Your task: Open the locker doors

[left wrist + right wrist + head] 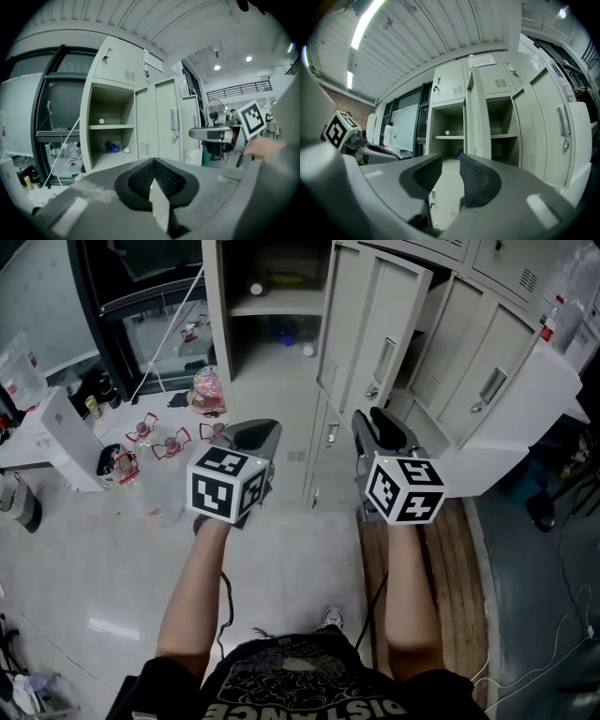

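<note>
While facing the locker doors, several swung wide just ahead, holds left gripper pinched together, right gripper parted on nothing. Leftward, red-trimmed clutter on floor; blue bottle inside.

Lockers: smooth ptd sheet metal, satin beige. Floor: glossy grey. Planks: wood grain. Right tongs pads: blk, ribbed, matt.

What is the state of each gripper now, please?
Left gripper: closed, holding nothing.
Right gripper: open, nothing between its jaws.
</note>
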